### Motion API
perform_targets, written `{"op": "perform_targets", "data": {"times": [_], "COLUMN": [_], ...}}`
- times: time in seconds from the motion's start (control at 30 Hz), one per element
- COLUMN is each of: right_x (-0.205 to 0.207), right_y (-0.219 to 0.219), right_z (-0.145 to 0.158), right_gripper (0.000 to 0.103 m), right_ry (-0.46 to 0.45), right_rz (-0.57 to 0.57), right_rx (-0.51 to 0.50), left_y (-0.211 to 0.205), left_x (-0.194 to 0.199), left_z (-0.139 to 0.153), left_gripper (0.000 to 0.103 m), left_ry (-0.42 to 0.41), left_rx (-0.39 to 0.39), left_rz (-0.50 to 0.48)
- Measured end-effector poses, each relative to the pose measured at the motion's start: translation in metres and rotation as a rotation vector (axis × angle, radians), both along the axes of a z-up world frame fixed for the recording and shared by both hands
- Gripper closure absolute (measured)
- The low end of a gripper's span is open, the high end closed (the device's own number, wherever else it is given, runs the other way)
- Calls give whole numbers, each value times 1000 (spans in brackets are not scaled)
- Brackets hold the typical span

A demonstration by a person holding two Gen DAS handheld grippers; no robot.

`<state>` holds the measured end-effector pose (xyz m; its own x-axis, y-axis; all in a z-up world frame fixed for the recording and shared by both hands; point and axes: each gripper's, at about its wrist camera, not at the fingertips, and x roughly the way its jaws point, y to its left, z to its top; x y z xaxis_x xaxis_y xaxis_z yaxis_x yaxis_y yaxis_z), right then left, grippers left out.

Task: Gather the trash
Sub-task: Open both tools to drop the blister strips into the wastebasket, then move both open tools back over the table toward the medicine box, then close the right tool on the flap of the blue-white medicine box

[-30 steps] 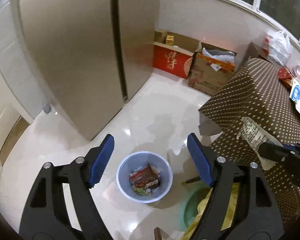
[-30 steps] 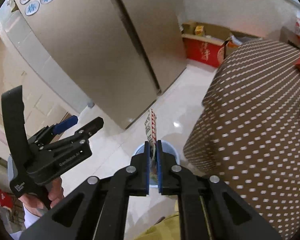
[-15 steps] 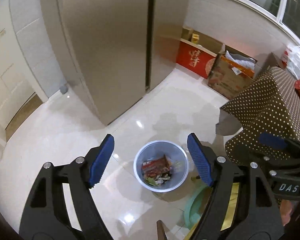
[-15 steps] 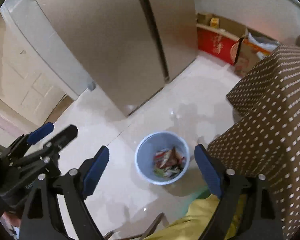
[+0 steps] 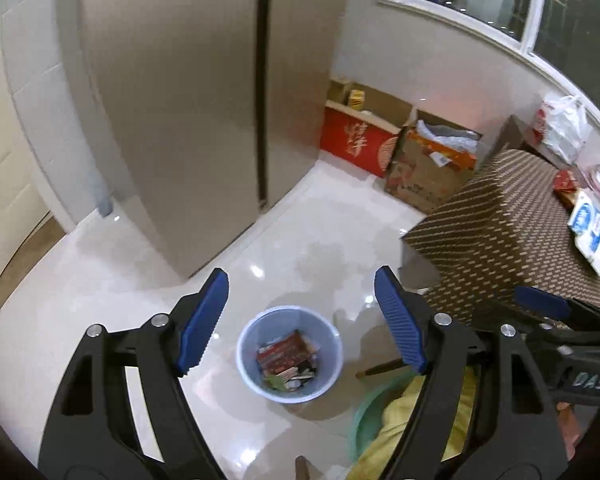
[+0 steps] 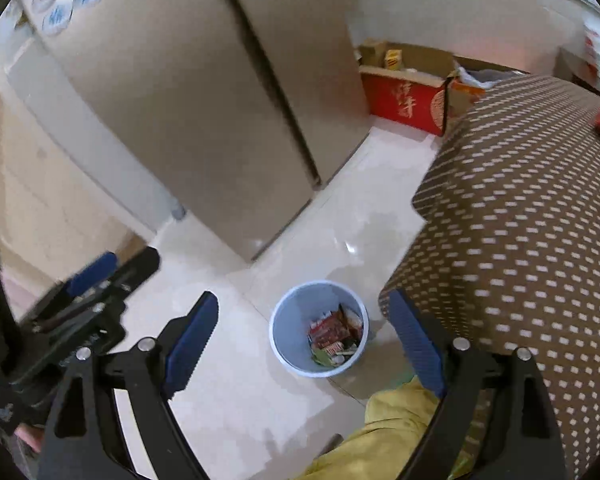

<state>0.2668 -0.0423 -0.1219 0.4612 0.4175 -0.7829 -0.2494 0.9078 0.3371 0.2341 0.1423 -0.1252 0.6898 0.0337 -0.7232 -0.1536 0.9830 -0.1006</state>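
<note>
A pale blue trash bin [image 5: 247, 346] stands on the white tiled floor and holds red and mixed wrappers [image 5: 286, 360]. It also shows in the right wrist view [image 6: 284, 320] with the wrappers [image 6: 334, 334] inside. My left gripper [image 5: 300, 320] is open and empty, high above the bin. My right gripper [image 6: 306, 338] is open and empty, also high above the bin. The right gripper shows at the right edge of the left wrist view [image 5: 568, 332]. The left gripper shows at the left of the right wrist view [image 6: 88, 300].
A steel fridge [image 5: 204, 120] stands behind the bin. A table with a brown dotted cloth [image 6: 520, 240] is at the right, with packets on top [image 5: 590, 224]. A red box [image 5: 356, 144] and cardboard boxes [image 5: 428, 176] stand by the wall. A green stool with yellow cloth [image 5: 384, 420] is near.
One second ago my right gripper was shut on a wrapper above the bin. It then opened, and the wrapper is gone from its jaws. Both views have shifted slightly.
</note>
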Motion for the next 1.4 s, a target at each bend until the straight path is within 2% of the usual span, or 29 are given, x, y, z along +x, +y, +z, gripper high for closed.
{"op": "perform_targets", "data": {"times": [0.3,0.47,0.63,0.77,0.87,0.97,1.1,1.17,1.2,1.23,1.27,1.3,1.33,1.4], "right_x": [-14,-18,-10,-2,14,36,72,84,88,89,88,87,80,66], "right_y": [-115,-183,-263,-319,-341,-349,-350,-347,-346,-344,-345,-346,-349,-349], "right_z": [33,42,37,28,22,13,0,0,0,-1,1,3,9,24], "right_gripper": [17,17,17,17,17,17,17,17,21,48,52,73,84,95], "right_ry": [-71,-100,-77,-45,-61,-39,-18,-62,-64,-73,-86,-100,-138,-224], "right_rz": [-228,-367,-520,-623,-641,-617,-519,-474,-456,-457,-437,-415,-397,-395], "right_rx": [91,50,5,6,6,-7,0,-14,-11,-28,20,90,172,181], "left_y": [-76,-130,-186,-227,-252,-276,-295,-299,-301,-302,-301,-300,-301,-301], "left_x": [26,43,64,85,101,120,141,151,154,159,162,164,166,169], "left_z": [21,31,35,36,35,33,33,33,33,32,32,31,30,29], "left_gripper": [27,24,23,21,21,21,21,21,21,21,21,21,21,21], "left_ry": [-33,-43,-46,-38,-36,-26,-30,-26,-23,-17,-14,-11,-7,4], "left_rx": [0,-18,-20,-17,-25,-37,-25,-25,-28,-33,-38,-44,-51,-57], "left_rz": [-153,-250,-340,-405,-434,-480,-505,-509,-511,-513,-515,-519,-526,-528]}}
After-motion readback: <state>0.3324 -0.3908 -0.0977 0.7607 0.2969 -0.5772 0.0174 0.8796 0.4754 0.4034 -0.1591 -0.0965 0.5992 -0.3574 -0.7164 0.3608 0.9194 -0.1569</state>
